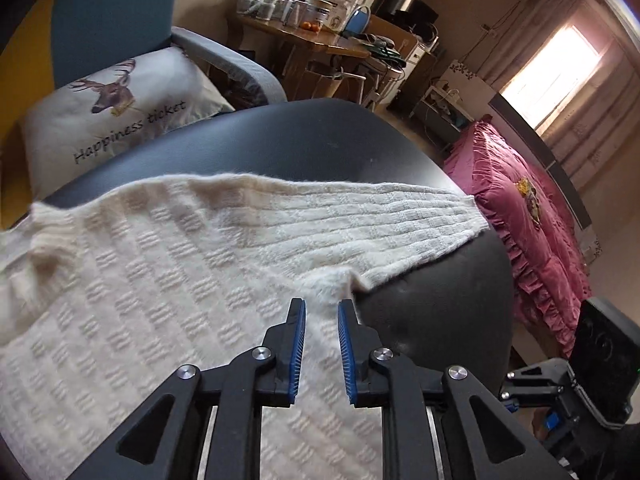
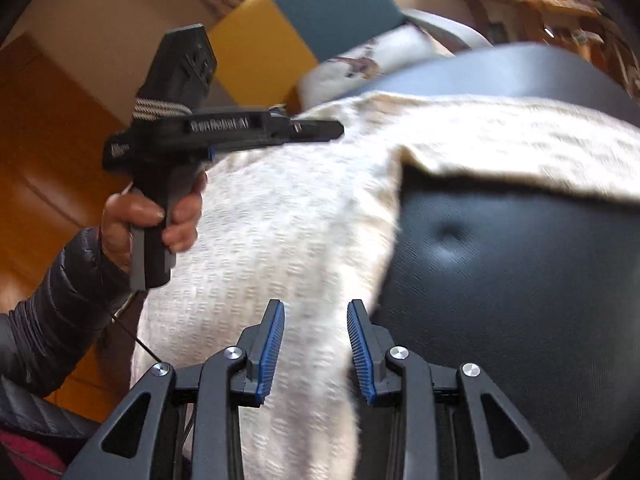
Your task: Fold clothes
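Sweater [image 1: 168, 264] under both parted, empty tongs; only the right wrist view shows the hand [image 2: 148, 220].

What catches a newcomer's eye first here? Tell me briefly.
The cream knit sweater spread across the dark padded stool, one sleeve stretched to its edge. Next, the left gripper, held in a person's hand over the sweater. Behind the stool sits a white deer cushion on a chair, and a pink bedspread lies at right.
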The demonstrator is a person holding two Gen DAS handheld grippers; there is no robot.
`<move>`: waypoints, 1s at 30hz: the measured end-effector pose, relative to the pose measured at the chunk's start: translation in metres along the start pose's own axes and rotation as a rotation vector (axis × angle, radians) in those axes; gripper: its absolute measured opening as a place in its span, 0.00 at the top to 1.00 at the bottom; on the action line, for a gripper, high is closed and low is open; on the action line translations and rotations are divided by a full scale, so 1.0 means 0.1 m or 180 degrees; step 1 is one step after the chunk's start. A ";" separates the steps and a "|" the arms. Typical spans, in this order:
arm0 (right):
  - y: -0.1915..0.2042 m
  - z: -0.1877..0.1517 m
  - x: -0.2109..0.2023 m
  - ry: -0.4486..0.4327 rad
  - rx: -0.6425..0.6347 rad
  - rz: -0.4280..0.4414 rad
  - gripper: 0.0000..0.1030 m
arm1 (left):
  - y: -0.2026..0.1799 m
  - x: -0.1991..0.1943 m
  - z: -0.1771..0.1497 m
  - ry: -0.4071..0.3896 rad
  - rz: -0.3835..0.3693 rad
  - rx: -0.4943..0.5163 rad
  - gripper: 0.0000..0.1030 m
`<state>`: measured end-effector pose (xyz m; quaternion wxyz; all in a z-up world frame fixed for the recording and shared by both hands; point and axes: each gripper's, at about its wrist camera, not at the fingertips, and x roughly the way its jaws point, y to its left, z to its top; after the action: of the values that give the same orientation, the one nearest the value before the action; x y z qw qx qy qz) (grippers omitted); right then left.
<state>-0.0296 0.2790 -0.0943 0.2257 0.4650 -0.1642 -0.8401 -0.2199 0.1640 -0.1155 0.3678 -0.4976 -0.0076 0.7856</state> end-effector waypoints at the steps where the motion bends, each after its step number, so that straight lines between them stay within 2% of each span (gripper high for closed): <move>1: 0.18 0.05 0.19 0.0031 -0.0122 -0.0048 0.68 | 0.08 -0.09 -0.11 -0.0011 0.0081 -0.0058 0.83; 4: 0.26 0.05 0.44 0.0310 -0.0309 -0.0185 0.68 | 0.29 -0.27 -0.48 -0.0022 0.0290 -0.0264 0.83; 6: 0.18 0.04 0.59 0.0677 -0.0295 -0.0572 0.71 | 0.40 -0.32 -0.74 0.0004 0.0439 -0.0417 0.83; 8: 0.10 -0.02 0.57 0.0607 -0.0277 -0.0639 0.74 | 0.51 -0.26 -0.97 0.0122 0.0632 -0.0517 0.83; 9: 0.07 -0.03 0.54 0.0585 -0.0240 -0.0669 0.79 | 0.56 -0.26 -1.07 0.0050 0.0599 -0.0576 0.84; 12: 0.02 -0.05 0.50 0.0535 -0.0162 -0.0697 0.79 | 0.64 -0.27 -1.23 -0.0146 0.0515 -0.0736 0.84; 15: 0.03 -0.06 0.50 0.0485 -0.0170 -0.0695 0.79 | 0.62 -0.32 -1.25 -0.0245 0.0525 -0.0895 0.84; 18: 0.07 -0.03 0.42 0.0455 -0.0076 -0.0757 0.76 | 0.53 -0.59 -1.34 -0.0482 0.0586 -0.0884 0.84; 20: 0.21 0.02 0.38 0.0301 -0.0168 -0.0721 0.71 | 0.54 -0.83 -1.49 -0.0623 0.0662 -0.0970 0.83; 21: 0.30 0.06 0.36 0.0217 -0.0238 -0.0661 0.71 | 0.57 -0.94 -1.58 -0.0684 0.0708 -0.1034 0.82; 23: 0.47 0.14 0.35 0.0074 -0.0366 -0.0568 0.71 | 0.63 -1.13 -1.79 -0.0730 0.0947 -0.1116 0.79; 25: 0.61 0.28 0.44 0.0045 -0.0482 -0.0535 0.71 | 0.75 -1.29 -2.02 -0.0751 0.1054 -0.1285 0.79; 28: 0.78 0.58 0.66 0.0003 -0.0673 -0.0525 0.71 | 0.95 -1.51 -2.20 -0.0801 0.1178 -0.1411 0.79; 30: 0.88 0.80 0.81 -0.0056 -0.0760 -0.0472 0.71 | 1.11 -1.63 -2.11 -0.0869 0.1237 -0.1374 0.79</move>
<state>-0.1162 0.1664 -0.0674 0.2152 0.4383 -0.0303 -0.8721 -0.0791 -0.0870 -0.1370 0.0925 -0.4462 -0.1281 0.8809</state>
